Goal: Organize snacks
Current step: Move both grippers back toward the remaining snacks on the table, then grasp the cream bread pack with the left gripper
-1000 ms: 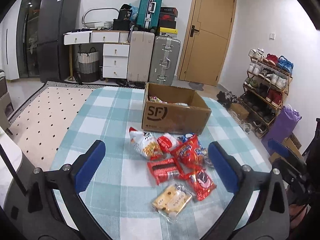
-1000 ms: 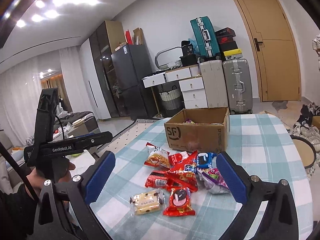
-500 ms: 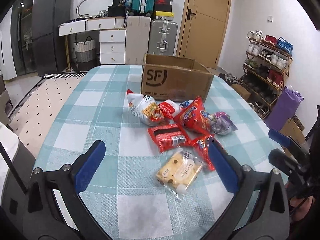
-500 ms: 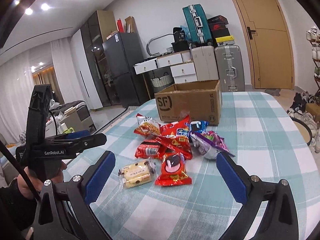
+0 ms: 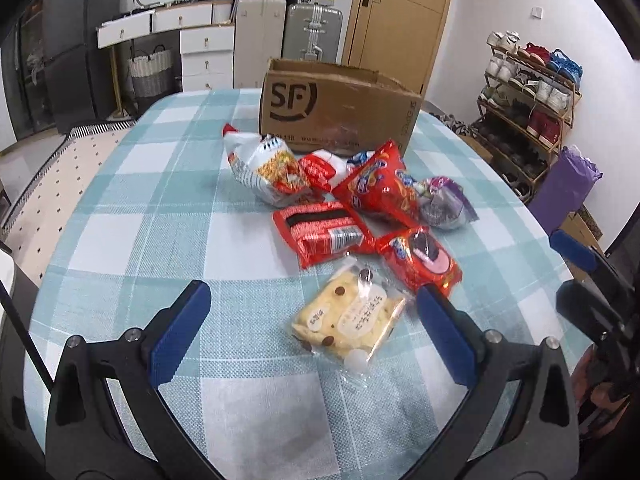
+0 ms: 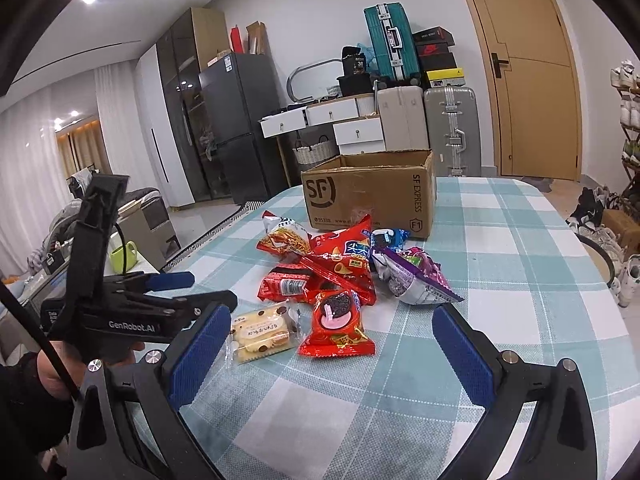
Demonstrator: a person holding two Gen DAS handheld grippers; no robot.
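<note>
In your left wrist view, your left gripper (image 5: pixel 314 322) fills the bottom of the frame with its blue-padded fingers (image 5: pixel 180 332) spread wide apart and nothing between them. Just above the gap, at lower centre, lies the clear-wrapped yellow cake pack (image 5: pixel 347 318) on the checked desk (image 5: pixel 132 216). Up and to its right sits the red sandwich-cookie pack (image 5: pixel 420 258), and to the left of that a red biscuit pack (image 5: pixel 320 232). Higher, toward the middle of the frame, a large red chip bag (image 5: pixel 380 190) leans across the heap, with a white-and-orange snack bag (image 5: pixel 268 170) on its left and a purple packet (image 5: pixel 444 202) on its right. The open cardboard box (image 5: pixel 340 114) stands behind the heap at upper centre, marked SF. Part of your right gripper shows at the right edge.

In your right wrist view, your right gripper (image 6: pixel 326 354) spans the bottom, fingers likewise wide apart and empty. The cookie pack (image 6: pixel 338 324) and cake pack (image 6: pixel 262 334) lie just above it at centre, side by side. The heap of snacks rises behind them toward the box (image 6: pixel 370 194), which touches none of your grippers. At the left of the frame your hand (image 6: pixel 52 368) holds the left gripper's black body, its blue tips (image 6: pixel 172 280) pointing toward the cake pack.
</note>
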